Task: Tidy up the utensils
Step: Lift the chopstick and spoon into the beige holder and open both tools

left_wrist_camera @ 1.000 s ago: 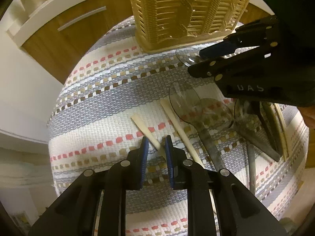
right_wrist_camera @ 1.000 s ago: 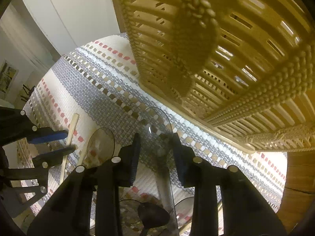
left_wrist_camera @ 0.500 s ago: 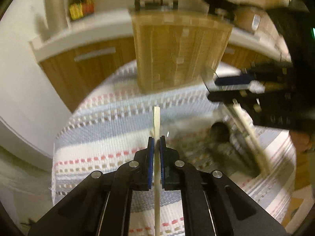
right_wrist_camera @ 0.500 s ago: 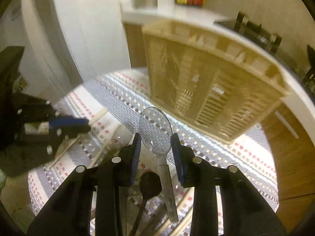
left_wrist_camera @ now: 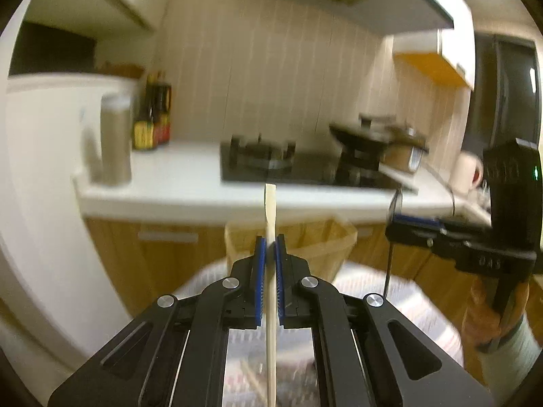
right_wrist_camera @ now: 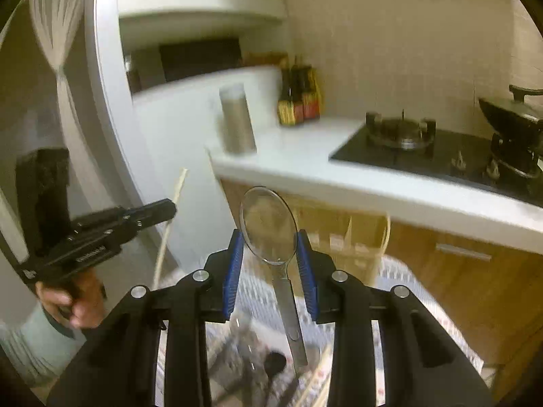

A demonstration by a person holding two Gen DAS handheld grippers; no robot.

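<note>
My left gripper (left_wrist_camera: pixel 268 249) is shut on a pale wooden chopstick (left_wrist_camera: pixel 270 210) that stands upright between the blue pads, raised above the table. It also shows in the right wrist view (right_wrist_camera: pixel 169 217), held by the left gripper (right_wrist_camera: pixel 169 208). My right gripper (right_wrist_camera: pixel 269 254) is shut on a clear plastic spoon (right_wrist_camera: pixel 268 225), bowl up, handle hanging down. The right gripper (left_wrist_camera: pixel 393 229) is at the right in the left wrist view. The tan slotted utensil basket (left_wrist_camera: pixel 315 242) stands beyond the fingers, also seen in the right wrist view (right_wrist_camera: pixel 356 240).
A striped woven cloth (right_wrist_camera: pixel 258 288) covers the table below, with a dark spoon (right_wrist_camera: pixel 275 363) and more chopsticks (right_wrist_camera: pixel 322 369) on it. Behind are a white counter (left_wrist_camera: pixel 169 183), a gas hob (right_wrist_camera: pixel 404 135), a pan (right_wrist_camera: pixel 512 112), sauce bottles (right_wrist_camera: pixel 298 101) and a steel canister (right_wrist_camera: pixel 237 122).
Both grippers have closed on their utensils and lifted them well off the cloth. The views have tilted up from the table to the kitchen counter.
</note>
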